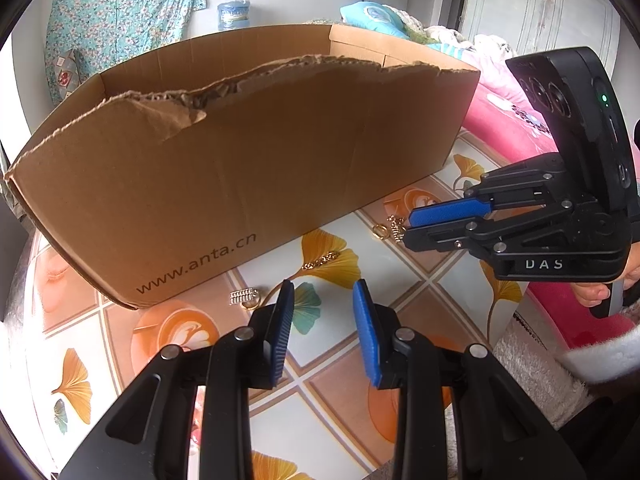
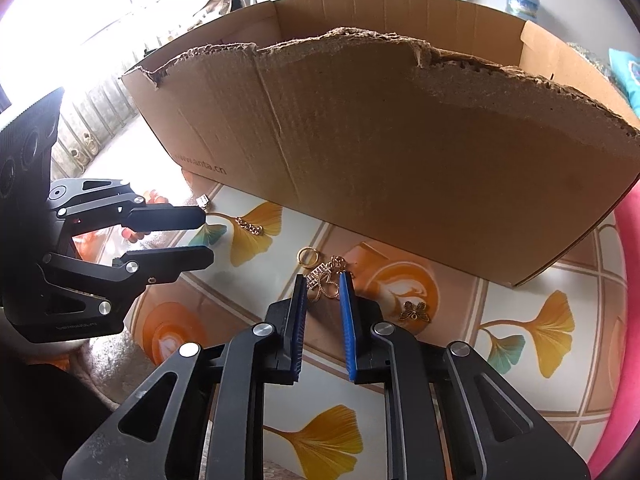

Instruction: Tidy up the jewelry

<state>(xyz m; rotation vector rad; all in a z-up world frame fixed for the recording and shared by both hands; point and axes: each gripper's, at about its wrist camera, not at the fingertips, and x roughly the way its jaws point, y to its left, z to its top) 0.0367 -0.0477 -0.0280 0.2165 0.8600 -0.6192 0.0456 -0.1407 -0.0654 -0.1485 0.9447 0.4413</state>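
The gold pendant [image 2: 321, 280] is seen mid-frame between the right gripper's [image 2: 323, 285] narrowly parted, unpressed pads.

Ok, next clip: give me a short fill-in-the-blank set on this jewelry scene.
1. The jewelry lies on the table in front of a ____ box.
2. The right gripper has its fingertips around a gold ____.
3. The loose charm right of it is shaped like a ____.

Missing: cardboard; pendant; butterfly
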